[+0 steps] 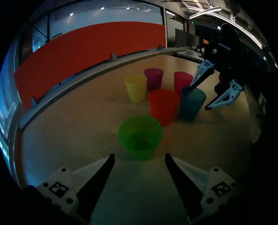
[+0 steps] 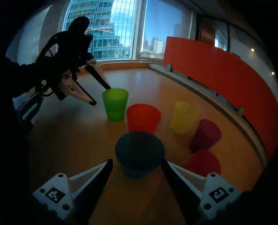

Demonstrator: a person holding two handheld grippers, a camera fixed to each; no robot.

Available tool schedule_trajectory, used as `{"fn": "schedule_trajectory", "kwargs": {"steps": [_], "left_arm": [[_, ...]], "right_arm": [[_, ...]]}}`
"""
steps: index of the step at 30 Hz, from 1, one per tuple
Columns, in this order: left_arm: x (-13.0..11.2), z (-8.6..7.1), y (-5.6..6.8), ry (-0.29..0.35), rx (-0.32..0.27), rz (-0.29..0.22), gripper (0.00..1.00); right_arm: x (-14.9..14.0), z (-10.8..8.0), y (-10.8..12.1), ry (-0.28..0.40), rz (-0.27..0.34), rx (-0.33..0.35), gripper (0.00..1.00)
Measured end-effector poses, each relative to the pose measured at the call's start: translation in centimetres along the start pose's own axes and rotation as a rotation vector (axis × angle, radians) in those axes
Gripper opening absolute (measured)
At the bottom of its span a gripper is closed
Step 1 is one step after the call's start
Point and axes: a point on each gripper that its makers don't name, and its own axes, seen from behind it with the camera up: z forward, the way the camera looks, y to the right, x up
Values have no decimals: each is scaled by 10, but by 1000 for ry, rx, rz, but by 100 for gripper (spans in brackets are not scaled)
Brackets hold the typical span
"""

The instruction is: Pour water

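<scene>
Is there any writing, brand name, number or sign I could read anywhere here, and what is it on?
No readable words, brands or numbers.
Black-and-white square patterns on the left gripper and the right gripper: coded marks, not text.
Green cup and blue cup: plain, no print visible.
Small green glow high at the far wall: too small to tell whether it is a sign.

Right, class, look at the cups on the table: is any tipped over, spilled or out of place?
Nothing stands out. All six cups, green, red, teal, yellow, purple and pink, stand upright on the table, and no puddle shows on the wood.
</scene>
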Motion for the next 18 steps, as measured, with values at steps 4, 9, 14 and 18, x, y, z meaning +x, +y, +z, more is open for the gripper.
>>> {"fn": "schedule_trajectory", "kwargs": {"steps": [4,9,14,18], "left_arm": [[0,-6,1,11,10,-7,100],[1,-14,2,23,21,-13,100],[3,-23,4,37,31,-14,100],[7,-27,-1,57,55,-26,100]], "right_arm": [[-4,-11,0,5,7,-18,100],[-7,-25,-1,15,23,-36,100],[-9,-38,0,27,35,-60,100],[-7,-42,1,44,49,-77,100]]}}
